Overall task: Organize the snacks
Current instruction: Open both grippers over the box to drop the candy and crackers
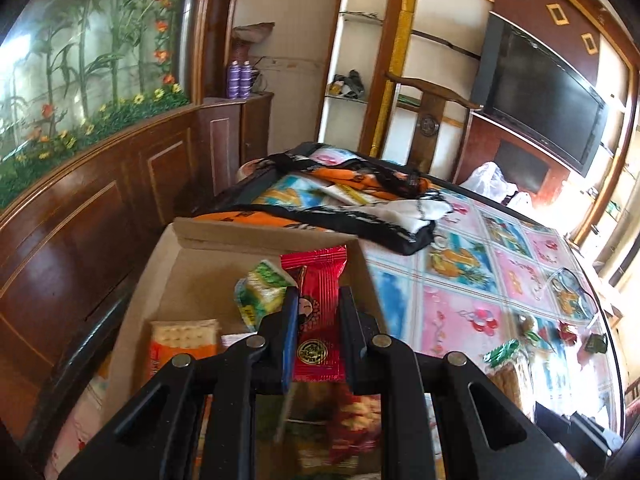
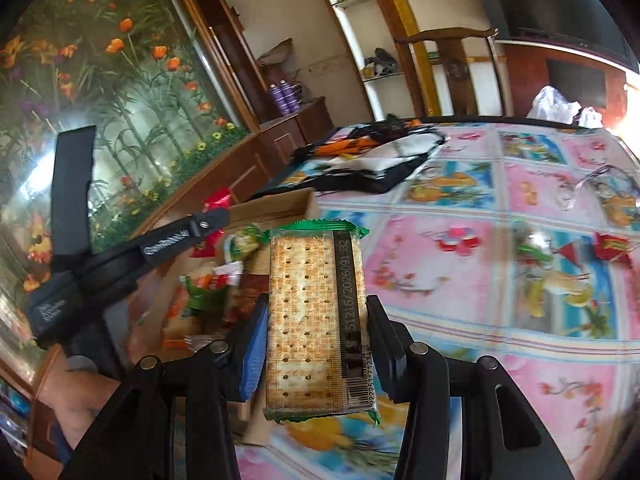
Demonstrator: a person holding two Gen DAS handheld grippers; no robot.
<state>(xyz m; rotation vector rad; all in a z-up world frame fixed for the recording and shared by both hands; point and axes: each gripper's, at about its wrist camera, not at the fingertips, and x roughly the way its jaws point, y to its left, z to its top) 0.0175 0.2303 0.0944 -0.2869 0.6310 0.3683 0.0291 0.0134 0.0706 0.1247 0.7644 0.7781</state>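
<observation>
While both grippers carry a snack each, the holdings read as follows.

Left wrist view: left gripper (image 1: 318, 334), lower centre of the frame, jaws pressed together on a flat red foil snack packet (image 1: 318, 312) with a printed figure and a gold seal. The packet hangs over the open brown cardboard box (image 1: 192, 264), centre-left. Inside the box: a green-and-yellow wrapped sweet (image 1: 262, 290), and an orange-edged cracker pack (image 1: 182, 340) at lower left. At lower right, loose snacks (image 1: 516, 360) lie blurred on the pink-and-blue patterned tablecloth (image 1: 472, 280). A black-trimmed orange and white cloth (image 1: 352, 208) lies beyond the box's far wall.

Right wrist view: right gripper (image 2: 316, 340), lower centre, pinching a clear, green-edged pack of square crackers (image 2: 312, 312) by its long sides, above the tablecloth just right of the box. The left gripper shows at centre-left with the red packet's tip past it.

Risks, as judged:
- Both tools converge on the same box; they could collide over it.
- The cracker pack is brittle; a tighter squeeze would crack the biscuits.
- The slick foil packet could slip and land outside the box wall.
- The box is already crowded near the front; a drop there may pile up or spill.
</observation>
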